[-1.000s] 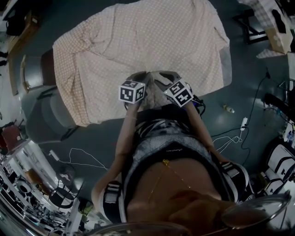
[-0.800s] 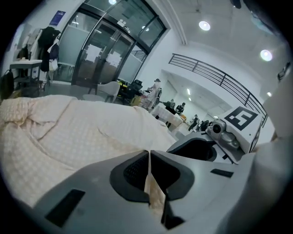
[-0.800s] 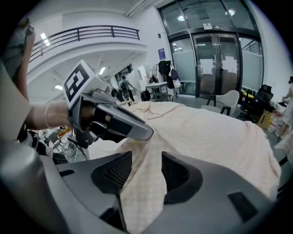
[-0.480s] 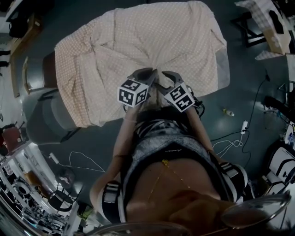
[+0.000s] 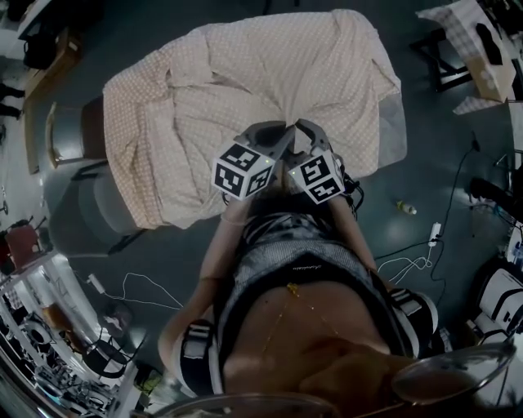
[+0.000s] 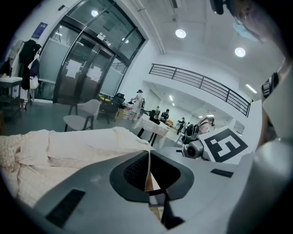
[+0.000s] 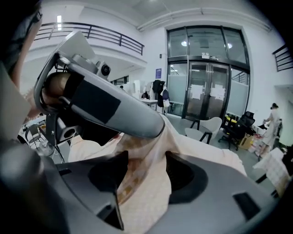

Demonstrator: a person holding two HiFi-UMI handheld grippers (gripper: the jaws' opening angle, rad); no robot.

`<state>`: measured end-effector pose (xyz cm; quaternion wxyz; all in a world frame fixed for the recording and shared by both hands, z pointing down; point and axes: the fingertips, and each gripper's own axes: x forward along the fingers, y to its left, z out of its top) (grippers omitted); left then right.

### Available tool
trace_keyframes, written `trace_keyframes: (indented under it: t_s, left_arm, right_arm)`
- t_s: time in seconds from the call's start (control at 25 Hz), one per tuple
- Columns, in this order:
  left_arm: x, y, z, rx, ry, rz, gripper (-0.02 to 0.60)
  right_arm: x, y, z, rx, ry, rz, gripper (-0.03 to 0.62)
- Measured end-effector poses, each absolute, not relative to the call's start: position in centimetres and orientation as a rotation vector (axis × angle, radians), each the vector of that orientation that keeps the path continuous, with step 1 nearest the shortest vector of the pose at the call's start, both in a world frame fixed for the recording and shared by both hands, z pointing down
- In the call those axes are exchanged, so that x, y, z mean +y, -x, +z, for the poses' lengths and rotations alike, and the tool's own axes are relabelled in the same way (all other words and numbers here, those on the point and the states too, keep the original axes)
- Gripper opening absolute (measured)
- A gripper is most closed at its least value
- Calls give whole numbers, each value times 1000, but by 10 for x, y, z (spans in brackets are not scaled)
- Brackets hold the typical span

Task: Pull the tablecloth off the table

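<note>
A peach checked tablecloth (image 5: 270,73) lies rumpled over the table (image 5: 398,122), with folds running toward its near edge. Both grippers sit side by side at that edge in the head view. My left gripper (image 5: 263,137) is shut on a thin fold of the tablecloth (image 6: 68,146), which stands pinched between its jaws (image 6: 149,171). The jaws of my right gripper (image 5: 308,132) are opening and stand wide. A bunch of the tablecloth (image 7: 151,192) hangs loosely between them (image 7: 144,173), and the pads are off it. The left gripper's body (image 7: 114,109) crosses just in front.
A chair (image 5: 61,131) stands at the table's left end. Cables (image 5: 147,286), a white power strip (image 5: 431,219) and a small bottle (image 5: 404,193) lie on the floor. Another cloth-covered table (image 5: 466,16) is at the far right. White chairs (image 6: 82,114) stand beyond.
The right gripper's jaws have spread apart off the cloth. The tablecloth has gathered into more folds toward the near edge. The left gripper stays clamped on its fold.
</note>
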<state>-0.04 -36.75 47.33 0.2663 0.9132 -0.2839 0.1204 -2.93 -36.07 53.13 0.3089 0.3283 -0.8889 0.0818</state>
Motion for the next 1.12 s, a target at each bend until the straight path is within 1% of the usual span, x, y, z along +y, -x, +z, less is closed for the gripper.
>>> trace_keyframes:
  t_s: [0.28, 0.32, 0.44, 0.6, 0.76, 0.92, 1.0, 1.12]
  left_arm:
    - [-372, 2, 429, -746, -2570, 254, 8]
    - [-374, 4, 426, -745, -2570, 230, 8]
    - [-378, 13, 423, -741, -2534, 143, 8]
    - [-378, 32, 432, -771, -2490, 109, 8]
    - [-376, 58, 449, -873, -2482, 160, 9]
    - [-371, 74, 467, -900, -2459, 171, 12]
    - [-370, 78, 470, -907, -2448, 145, 38]
    - [-371, 91, 479, -947, -2425, 157, 126]
  right_arm:
    - [-379, 40, 486, -2438, -878, 74, 289]
    - [-381, 43, 484, -2448, -865, 38, 273]
    - [-384, 54, 484, -2444, -827, -45, 166]
    - [-382, 64, 493, -2419, -794, -42, 75]
    - [-383, 72, 496, -2433, -780, 52, 64]
    - [-383, 82, 501, -2405, -774, 43, 64]
    - [-384, 82, 508, -2387, -787, 47, 64]
    - [-388, 74, 511, -2353, -828, 81, 64]
